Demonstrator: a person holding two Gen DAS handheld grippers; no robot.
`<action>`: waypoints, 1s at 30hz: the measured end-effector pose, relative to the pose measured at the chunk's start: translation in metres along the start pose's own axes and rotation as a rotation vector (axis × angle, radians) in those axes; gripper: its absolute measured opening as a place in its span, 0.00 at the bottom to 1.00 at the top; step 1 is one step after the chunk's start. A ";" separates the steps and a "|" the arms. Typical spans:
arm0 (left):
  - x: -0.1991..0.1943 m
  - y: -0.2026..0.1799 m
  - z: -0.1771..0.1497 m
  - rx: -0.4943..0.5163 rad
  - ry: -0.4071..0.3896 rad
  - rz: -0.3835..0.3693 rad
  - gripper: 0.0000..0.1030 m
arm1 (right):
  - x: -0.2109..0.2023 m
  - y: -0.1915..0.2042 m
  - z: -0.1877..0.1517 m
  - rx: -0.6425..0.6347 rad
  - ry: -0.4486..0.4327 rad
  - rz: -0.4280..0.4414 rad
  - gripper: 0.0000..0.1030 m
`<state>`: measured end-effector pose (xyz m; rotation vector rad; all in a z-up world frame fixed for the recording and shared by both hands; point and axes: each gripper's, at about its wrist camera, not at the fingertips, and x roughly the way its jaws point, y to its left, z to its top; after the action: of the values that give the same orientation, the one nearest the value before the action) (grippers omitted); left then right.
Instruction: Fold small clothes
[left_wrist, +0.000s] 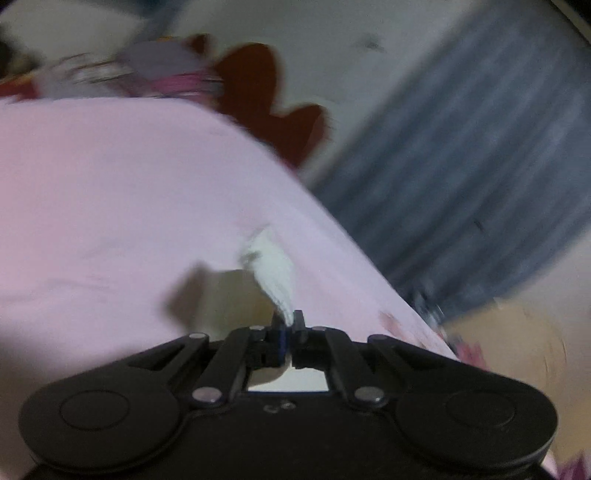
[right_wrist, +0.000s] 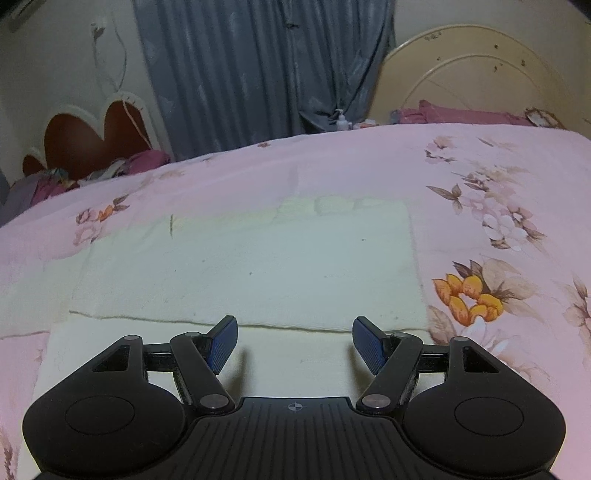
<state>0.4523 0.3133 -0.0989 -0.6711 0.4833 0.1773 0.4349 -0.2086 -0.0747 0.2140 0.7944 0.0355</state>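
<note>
While my left gripper (left_wrist: 290, 332) pinches a bunched corner of the white cloth (left_wrist: 271, 269) between nearly closed fingers, my right gripper (right_wrist: 294, 345) hangs just above the bed with its blue pads (right_wrist: 222, 345) spread wide and nothing between them. From the right wrist view the cloth (right_wrist: 251, 266) lies flat on the pink floral bedspread (right_wrist: 480, 177), with one layer's edge running across just beyond my right fingertips, so I judge a fold is in progress. The left view is blurred, and I cannot tell how much fabric I have lifted or where that corner sits relative to the rest. To do this well, I should carry the pinched corner low and straight across, matching it to the opposite edge, and let go only once it lies square. My right fingers could press the lying layer near that edge to stop it dragging. Tugging too hard would wrinkle the soft bedspread beneath and skew the fold.
</note>
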 end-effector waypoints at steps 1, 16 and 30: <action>0.006 -0.022 -0.008 0.053 0.015 -0.031 0.02 | -0.001 -0.004 0.000 0.006 -0.002 -0.005 0.67; 0.078 -0.257 -0.149 0.557 0.295 -0.269 0.02 | -0.039 -0.067 0.003 0.138 -0.060 -0.010 0.67; 0.065 -0.307 -0.243 0.719 0.435 -0.386 0.54 | -0.060 -0.108 0.011 0.226 -0.068 0.053 0.67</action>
<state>0.5134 -0.0785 -0.1250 -0.0768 0.7673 -0.5022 0.3951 -0.3226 -0.0467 0.4479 0.7245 -0.0115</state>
